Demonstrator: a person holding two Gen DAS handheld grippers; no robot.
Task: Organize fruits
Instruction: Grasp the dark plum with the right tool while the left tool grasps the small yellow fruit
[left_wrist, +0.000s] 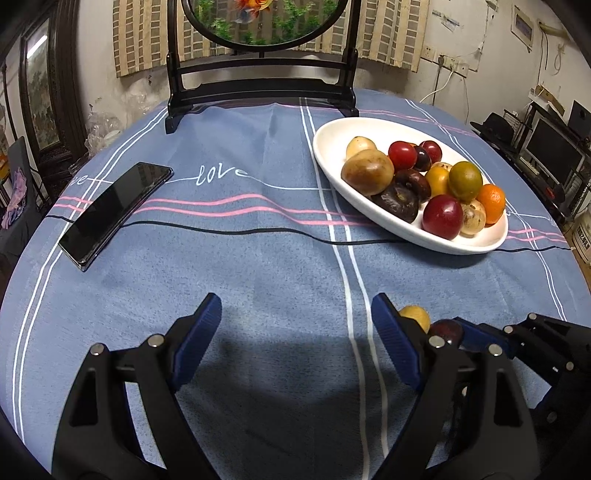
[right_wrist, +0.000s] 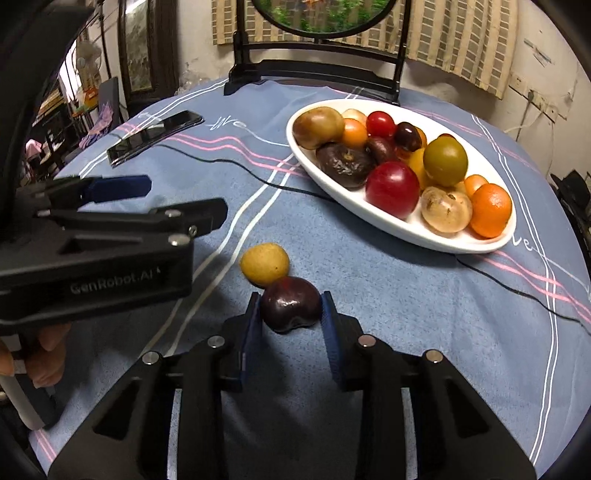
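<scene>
My right gripper (right_wrist: 291, 309) has its blue ribbed pads against either side of a dark purple plum (right_wrist: 290, 303), so it is clamped on that fruit, which sits on the cloth at the near edge of the table. The plum is glossy and smooth, almost black with a reddish blush on top, and shows a notch on its near underside. Touching it on the far left side lies a small yellow fruit (right_wrist: 264, 263), matte, finely speckled and slightly egg-shaped.

My left gripper (left_wrist: 295, 325) stands wide apart with nothing between its pads, only bare cloth beneath. From the right wrist view it sits to the left of the two loose fruits, black plastic with silver pins.

Further away on the right lies a white oval dish (right_wrist: 391, 225), smooth glazed ceramic, heaped with fruit: a shiny red plum (right_wrist: 392, 188), a pebbled orange (right_wrist: 490, 209), a green-and-orange round fruit (right_wrist: 445, 161), a wrinkled dark brown one (right_wrist: 344, 160) and a dull tan one (right_wrist: 317, 127).

The tablecloth (left_wrist: 258, 258) is soft, nappy blue fabric with white and pink stripes. A thin black cable (left_wrist: 236, 232) runs across it, passing under the dish, and a glossy black phone (left_wrist: 114, 212) lies at far left.
</scene>
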